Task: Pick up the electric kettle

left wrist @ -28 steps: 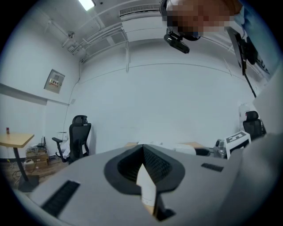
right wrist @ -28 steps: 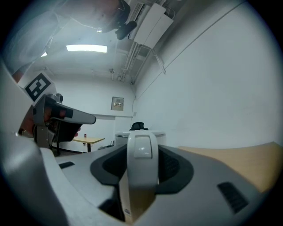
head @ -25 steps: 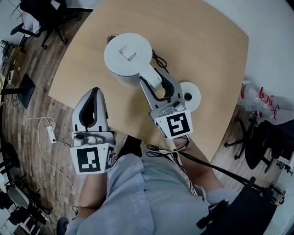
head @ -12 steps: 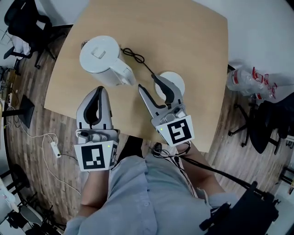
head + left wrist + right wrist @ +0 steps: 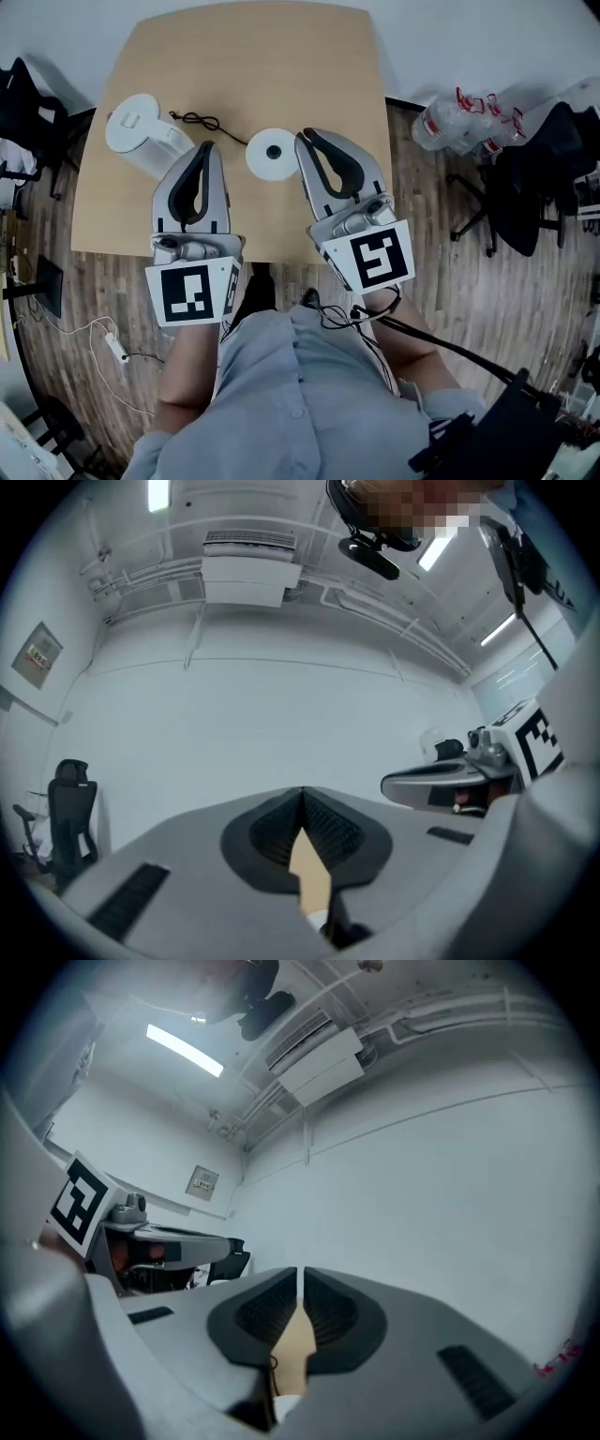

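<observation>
The white electric kettle (image 5: 139, 131) stands on the tan table (image 5: 281, 66) at its left side, off its round white base (image 5: 272, 155). A black cord (image 5: 204, 122) runs between kettle and base. Both grippers are lifted over the table's near edge and point level at the far wall. My left gripper (image 5: 202, 148) (image 5: 302, 791) is shut and empty, close to the kettle's handle in the head view but clear of it. My right gripper (image 5: 307, 137) (image 5: 300, 1274) is closing, its tips nearly touching with nothing between them, over the base's right side.
Clear plastic bottles (image 5: 459, 117) lie on the wooden floor right of the table, beside a black office chair (image 5: 534, 159). More dark chairs (image 5: 23, 103) stand at left. A power strip (image 5: 117, 347) lies on the floor. An air conditioner (image 5: 246, 569) hangs on the wall.
My right gripper has drawn back from the kettle's handle and its jaws have come together. Both grippers have risen and pulled toward me. The kettle stays on the table.
</observation>
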